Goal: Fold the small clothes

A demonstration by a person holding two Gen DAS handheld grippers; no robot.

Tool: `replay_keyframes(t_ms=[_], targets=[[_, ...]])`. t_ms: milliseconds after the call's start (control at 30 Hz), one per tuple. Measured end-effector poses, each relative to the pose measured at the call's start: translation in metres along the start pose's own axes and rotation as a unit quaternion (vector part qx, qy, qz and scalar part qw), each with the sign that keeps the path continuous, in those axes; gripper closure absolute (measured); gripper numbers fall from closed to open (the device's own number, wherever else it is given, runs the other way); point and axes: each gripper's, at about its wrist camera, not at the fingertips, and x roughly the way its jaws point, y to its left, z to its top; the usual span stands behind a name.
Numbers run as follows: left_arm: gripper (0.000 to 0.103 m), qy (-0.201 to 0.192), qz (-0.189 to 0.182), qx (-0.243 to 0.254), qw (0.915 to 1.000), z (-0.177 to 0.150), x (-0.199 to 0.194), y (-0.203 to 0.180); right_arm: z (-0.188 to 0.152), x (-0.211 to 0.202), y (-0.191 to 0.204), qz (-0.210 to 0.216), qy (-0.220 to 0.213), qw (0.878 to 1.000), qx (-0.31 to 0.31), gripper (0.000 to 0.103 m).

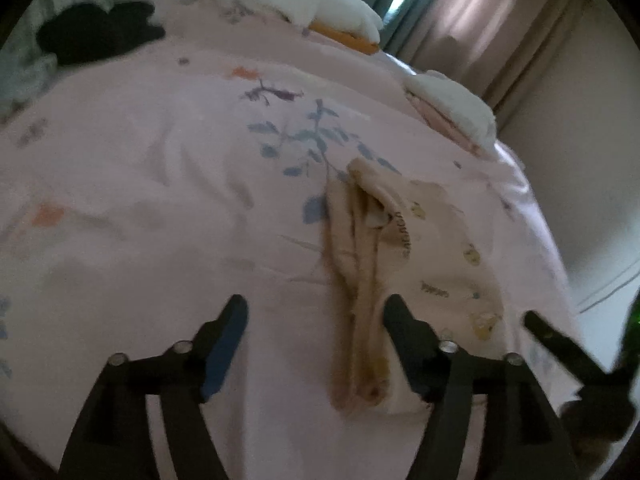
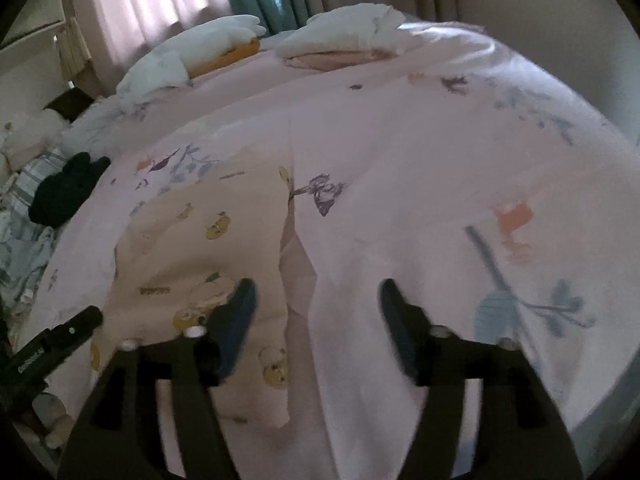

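Note:
A small beige garment (image 1: 424,268) with yellow cartoon prints lies flat on the pink floral bedspread (image 1: 140,184). Its left side is bunched into a brownish ridge (image 1: 360,320). My left gripper (image 1: 316,304) is open above it: the ridge runs between the fingers and no pad presses on it. One finger of my right gripper (image 1: 556,336) shows at the garment's right. In the right wrist view the same garment (image 2: 192,240) spreads left of centre. My right gripper (image 2: 318,286) stands open over the garment's right edge, gripping nothing. A finger of the left gripper (image 2: 60,340) shows at lower left.
A black cloth (image 1: 100,36) (image 2: 64,188) lies at the bed's far left. Two folded white stacks (image 1: 320,8) (image 1: 452,108) sit along the far edge before the curtains (image 1: 500,20). Striped and pale clothes (image 2: 24,232) pile beside the bed. The bed's edge (image 1: 536,216) drops off at right.

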Motion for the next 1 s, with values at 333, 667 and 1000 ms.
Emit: replay_keyframes(t_ms=[333,667,1000], targets=[[0.001,-0.017,-0.027,0.057,0.9978,0.000,-0.011,-0.026,0.004,-0.026,0.003,0.047,-0.019,0.999,0.021,0.000],[0.001,-0.015,-0.005,0.079,0.9967,0.000,-0.005,-0.033,0.002,-0.007,0.012,0.032,0.018,0.999,0.010,0.000],[0.001,-0.015,0.020,0.092,0.9954,-0.002,-0.002,-0.037,-0.001,-0.002,0.023,0.028,0.028,0.999,-0.019,0.000]])
